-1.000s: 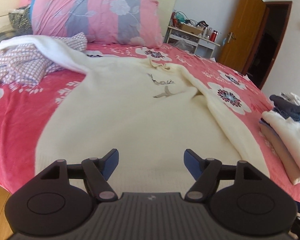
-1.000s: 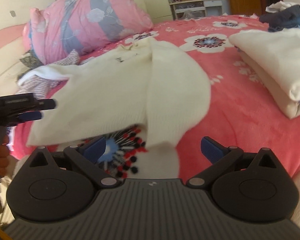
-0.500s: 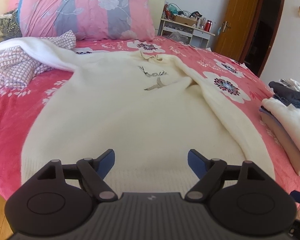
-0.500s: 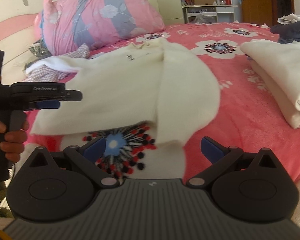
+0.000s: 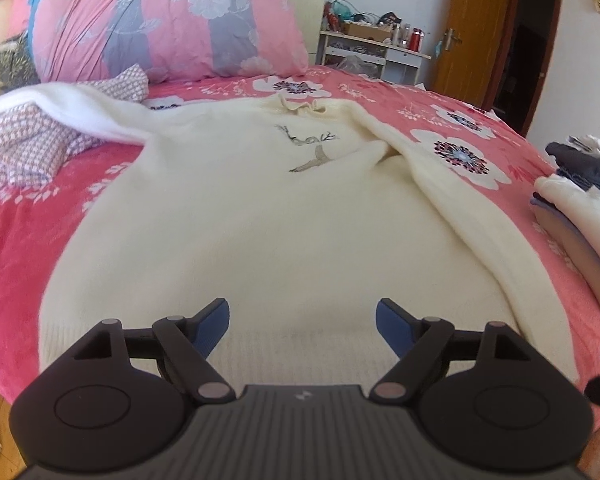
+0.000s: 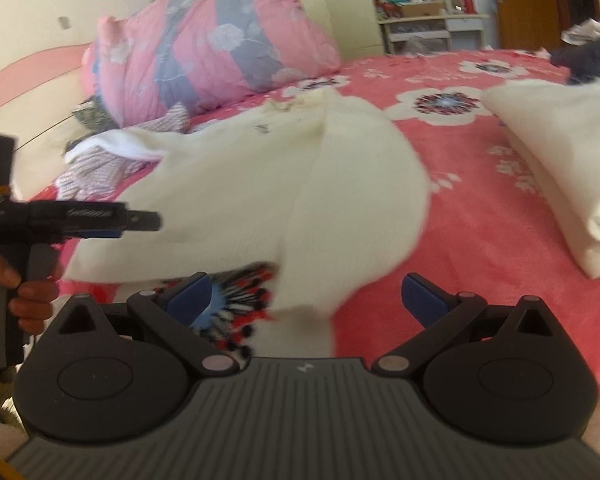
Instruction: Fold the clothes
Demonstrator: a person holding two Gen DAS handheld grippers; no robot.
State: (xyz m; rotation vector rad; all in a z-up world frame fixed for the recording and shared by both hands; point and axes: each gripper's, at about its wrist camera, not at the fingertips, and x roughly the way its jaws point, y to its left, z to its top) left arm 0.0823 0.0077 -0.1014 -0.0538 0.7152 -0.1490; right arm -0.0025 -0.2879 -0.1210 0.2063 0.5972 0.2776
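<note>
two gripper units, left gripper and right gripper, gape empty over one cream sweater.

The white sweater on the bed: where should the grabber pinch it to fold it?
Probably the ribbed bottom hem of the white sweater, from the near bed edge. It lies flat and is the closest free edge, right before the open left gripper.

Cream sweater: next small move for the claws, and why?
Probably lower the left claw onto the hem of the cream sweater and close. Both claws are open and empty, the sweater lies spread on the bed, and the right claw hovers by the folded-in sleeve.
</note>
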